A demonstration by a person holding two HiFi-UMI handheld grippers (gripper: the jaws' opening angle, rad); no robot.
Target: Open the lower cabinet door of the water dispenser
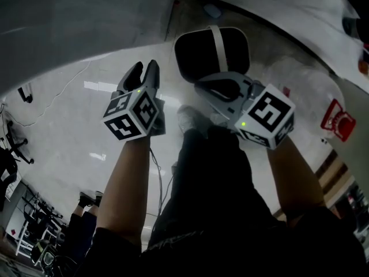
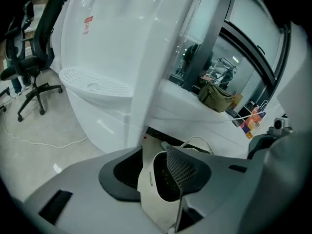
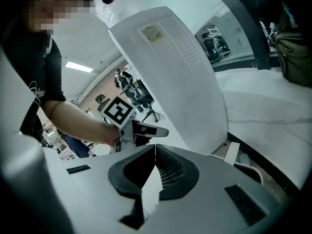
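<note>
The white water dispenser (image 2: 112, 48) stands ahead of my left gripper, its drip tray (image 2: 95, 84) jutting out. The lower cabinet door (image 2: 100, 126) under the tray looks closed. My left gripper (image 2: 155, 150) is open, short of the door and touching nothing. Through its gap I see a white-rimmed dark object (image 2: 158, 179) lying on the floor beyond. In the head view the left gripper (image 1: 144, 71) hangs left of that black object (image 1: 210, 51). My right gripper (image 3: 155, 147) is shut and empty. It points at the dispenser's labelled side panel (image 3: 170, 72).
A black office chair (image 2: 29, 57) and a loose floor cable (image 2: 39, 140) lie left of the dispenser. A green bag (image 2: 217, 96) rests on the white ledge to the right. A white plug and cord (image 3: 234, 152) lie at the dispenser's foot. My shoe (image 1: 193, 120) stands between the grippers.
</note>
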